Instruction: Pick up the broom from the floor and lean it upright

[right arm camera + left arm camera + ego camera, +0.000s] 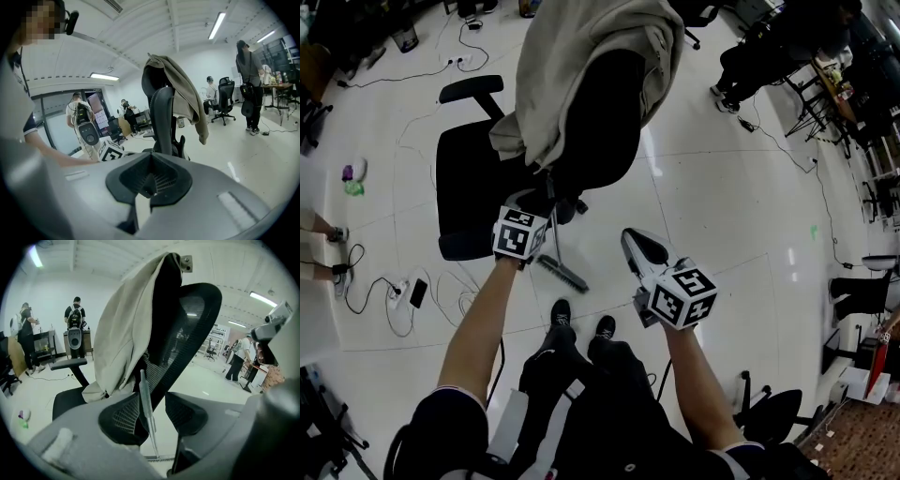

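The broom stands tilted, its head (564, 275) on the white floor and its thin grey handle (144, 394) leaning against the mesh back of a black office chair (605, 122). A beige jacket (581, 56) is draped over that chair. My left gripper (534, 199) is at the handle's upper part. In the left gripper view my left gripper (151, 401) is open, with the handle between the jaws and a gap on each side. My right gripper (630, 239) hangs to the right of the broom, apart from it. The right gripper (150, 157) looks shut on nothing.
Cables and a power strip (398, 291) lie on the floor at the left, beside a phone (418, 292). My shoes (561, 314) stand just behind the broom head. A person (759, 56) sits at the far right, and another chair (769, 412) is at the lower right.
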A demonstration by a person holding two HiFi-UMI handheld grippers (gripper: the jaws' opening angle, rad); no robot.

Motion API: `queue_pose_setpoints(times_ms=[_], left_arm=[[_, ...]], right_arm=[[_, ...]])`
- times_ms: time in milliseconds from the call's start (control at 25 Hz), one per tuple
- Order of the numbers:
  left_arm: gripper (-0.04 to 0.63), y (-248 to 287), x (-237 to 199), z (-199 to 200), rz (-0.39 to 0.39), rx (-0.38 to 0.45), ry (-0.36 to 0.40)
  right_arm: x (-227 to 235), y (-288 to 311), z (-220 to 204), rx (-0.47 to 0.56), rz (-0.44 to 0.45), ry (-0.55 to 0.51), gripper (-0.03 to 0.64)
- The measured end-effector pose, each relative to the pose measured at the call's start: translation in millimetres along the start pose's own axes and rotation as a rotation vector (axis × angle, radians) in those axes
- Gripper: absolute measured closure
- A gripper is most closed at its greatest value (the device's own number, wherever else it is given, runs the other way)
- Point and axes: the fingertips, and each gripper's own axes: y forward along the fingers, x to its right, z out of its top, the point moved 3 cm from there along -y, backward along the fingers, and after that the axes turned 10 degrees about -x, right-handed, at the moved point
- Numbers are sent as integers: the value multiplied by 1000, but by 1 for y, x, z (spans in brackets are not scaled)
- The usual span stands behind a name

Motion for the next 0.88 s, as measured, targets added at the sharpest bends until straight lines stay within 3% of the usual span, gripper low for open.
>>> queue_pose_setpoints(times_ms=[120, 200, 360, 640, 880], left_arm=[[450, -30, 16, 9, -24, 72, -18], [559, -55, 28, 19, -22, 127, -19], [594, -99, 59, 41, -5, 217, 3], [595, -159, 144, 55, 5, 349, -28], [595, -205, 185, 51, 50, 423, -81]], right_arm=[[2, -6, 2, 32, 8, 42, 614], [2, -10, 5, 57, 43, 74, 614], [2, -20, 10, 95, 121, 74, 614], [-11, -46, 15, 103, 232, -149, 614], [-37, -59, 19, 112, 335, -292, 614]])
